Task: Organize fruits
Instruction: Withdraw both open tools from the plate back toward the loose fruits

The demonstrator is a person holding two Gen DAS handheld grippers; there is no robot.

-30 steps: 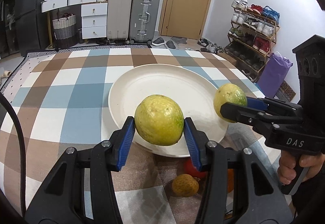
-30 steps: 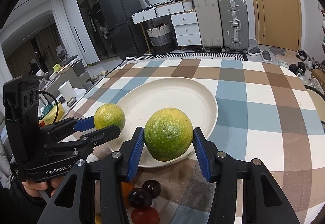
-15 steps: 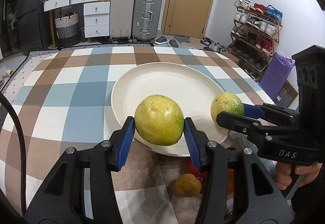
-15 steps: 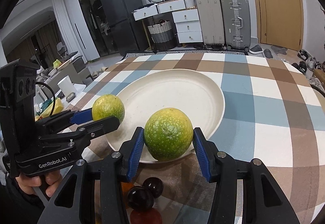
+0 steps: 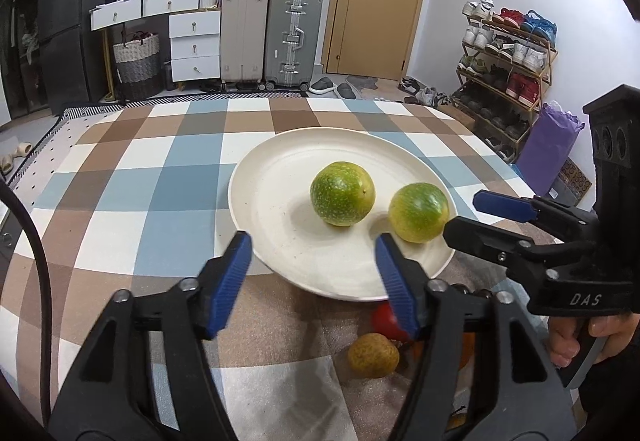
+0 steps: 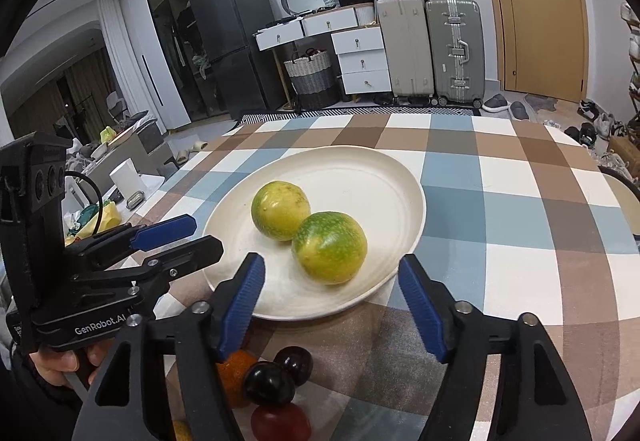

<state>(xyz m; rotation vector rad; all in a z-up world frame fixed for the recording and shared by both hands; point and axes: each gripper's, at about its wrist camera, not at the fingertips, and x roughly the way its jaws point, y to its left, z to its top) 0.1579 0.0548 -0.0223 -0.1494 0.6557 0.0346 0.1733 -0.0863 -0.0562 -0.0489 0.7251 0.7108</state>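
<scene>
Two green-yellow round fruits lie on the white plate (image 5: 280,209): one near its middle (image 5: 343,193), one by its right rim (image 5: 418,212). In the right wrist view they are side by side (image 6: 280,210) (image 6: 329,247) on the plate (image 6: 360,177). My left gripper (image 5: 314,257) is open and empty just before the plate's near edge. My right gripper (image 6: 332,281) is open and empty, its jaws spread just behind the nearer fruit. Each gripper shows in the other's view (image 5: 480,215) (image 6: 180,237).
Small fruits lie on the checked cloth near me: a brownish-yellow one (image 5: 373,356), a red one (image 5: 386,321), two dark cherries (image 6: 269,384) (image 6: 298,359), an orange one (image 6: 236,373). The table edge is on the left; suitcases, drawers and a shoe rack stand beyond.
Both grippers have opened and let go of their fruits, which now rest on the plate. Both grippers have drawn back slightly toward the plate's near edge.
</scene>
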